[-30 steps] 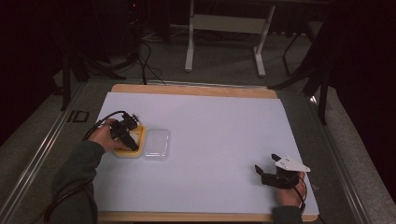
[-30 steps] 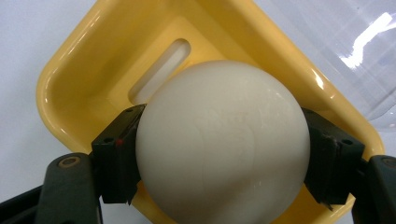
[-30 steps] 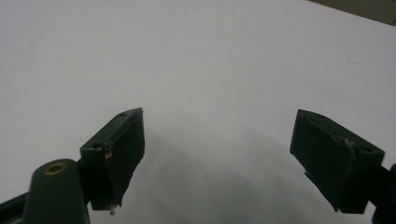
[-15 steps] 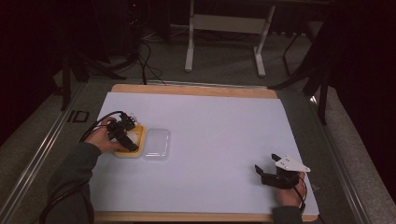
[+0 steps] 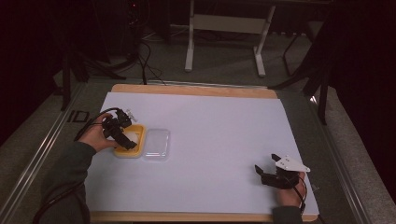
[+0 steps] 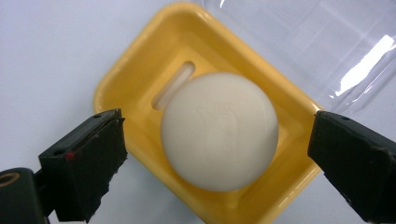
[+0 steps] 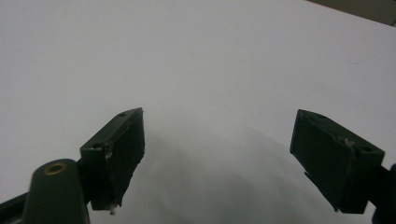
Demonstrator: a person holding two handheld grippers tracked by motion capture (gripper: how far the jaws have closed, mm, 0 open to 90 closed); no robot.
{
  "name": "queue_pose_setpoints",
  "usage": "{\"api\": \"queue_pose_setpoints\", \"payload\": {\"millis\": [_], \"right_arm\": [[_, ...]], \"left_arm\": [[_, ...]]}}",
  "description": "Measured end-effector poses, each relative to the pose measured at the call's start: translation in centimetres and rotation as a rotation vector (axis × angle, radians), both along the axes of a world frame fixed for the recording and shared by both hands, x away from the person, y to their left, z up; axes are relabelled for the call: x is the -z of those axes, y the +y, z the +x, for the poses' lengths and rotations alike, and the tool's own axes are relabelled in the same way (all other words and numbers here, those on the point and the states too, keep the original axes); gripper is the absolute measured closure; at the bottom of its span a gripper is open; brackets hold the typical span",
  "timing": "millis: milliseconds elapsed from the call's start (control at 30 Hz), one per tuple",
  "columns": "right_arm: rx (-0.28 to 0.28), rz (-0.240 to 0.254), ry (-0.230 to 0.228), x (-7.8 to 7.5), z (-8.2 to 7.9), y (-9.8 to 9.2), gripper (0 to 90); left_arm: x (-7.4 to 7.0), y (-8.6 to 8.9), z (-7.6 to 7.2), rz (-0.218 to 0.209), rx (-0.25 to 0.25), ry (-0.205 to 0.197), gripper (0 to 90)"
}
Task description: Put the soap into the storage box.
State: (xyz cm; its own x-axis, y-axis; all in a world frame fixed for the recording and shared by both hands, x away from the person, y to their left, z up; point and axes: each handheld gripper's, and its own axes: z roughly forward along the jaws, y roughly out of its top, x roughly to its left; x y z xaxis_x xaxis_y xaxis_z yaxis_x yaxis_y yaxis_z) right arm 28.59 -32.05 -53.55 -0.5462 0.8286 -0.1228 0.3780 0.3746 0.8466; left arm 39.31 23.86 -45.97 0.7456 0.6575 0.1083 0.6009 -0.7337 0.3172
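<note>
My left gripper [image 6: 217, 154] hangs just above the yellow dish [image 6: 140, 79], and its jaws have just been opening: now wide, one each side of the white ball [image 6: 219, 130] w/o touching it. The ball sits in the dish, resting on the raised middle beside a slot [image 6: 173, 85]. In the high view the dish [image 5: 136, 132] lies at the left of the white sheet [image 5: 215, 126], w/ a clear lid [image 5: 157, 143] touching its right side.

Handling, my guess: the ball looks matte, faintly grainy, smooth-round, prob. soap or a firm foam, light to medium, not fragile but could dent or skid under hard pads. Round shape rolls, so I'd take it across the widest part, pads level, gentle squeeze. The dish is glossy hard plastic w/ rounded corners, light, likely to slide on the sheet if nudged. The lid is thin see-through plastic, shiny, flimsy.

Right gripper [image 5: 273, 172] rests at the sheet's near right, jaws wide, nothing between them [image 7: 217, 158].
</note>
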Motion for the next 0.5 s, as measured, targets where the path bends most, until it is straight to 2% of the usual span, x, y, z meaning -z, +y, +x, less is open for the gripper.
{"api": "queue_pose_setpoints", "payload": {"millis": [133,167,267,400,467,500], "right_arm": [[0.000,0.000,0.000,0.0,0.0,0.0,17.7],[0.000,0.000,0.000,0.0,0.0,0.0,17.7],[0.000,0.001,0.000,0.0,0.0,0.0,17.7],[0.000,0.001,0.000,0.0,0.0,0.0,17.7],[0.001,0.001,0.000,0.0,0.0,0.0,17.7],[0.001,0.001,0.000,0.0,0.0,0.0,17.7]], "left_arm": [[-0.9,-0.2,-0.5,-0.006,0.022,-0.028,8.4],[-1.3,-0.4,-0.7,-0.012,0.035,-0.040,14.5],[-1.6,-0.6,-1.0,-0.010,0.050,-0.048,16.0],[-2.0,-1.1,-1.7,-0.005,0.083,-0.066,22.4],[-2.2,-1.4,-2.1,-0.005,0.100,-0.079,30.9],[-2.3,-1.5,-2.4,-0.007,0.105,-0.090,30.9]]}}
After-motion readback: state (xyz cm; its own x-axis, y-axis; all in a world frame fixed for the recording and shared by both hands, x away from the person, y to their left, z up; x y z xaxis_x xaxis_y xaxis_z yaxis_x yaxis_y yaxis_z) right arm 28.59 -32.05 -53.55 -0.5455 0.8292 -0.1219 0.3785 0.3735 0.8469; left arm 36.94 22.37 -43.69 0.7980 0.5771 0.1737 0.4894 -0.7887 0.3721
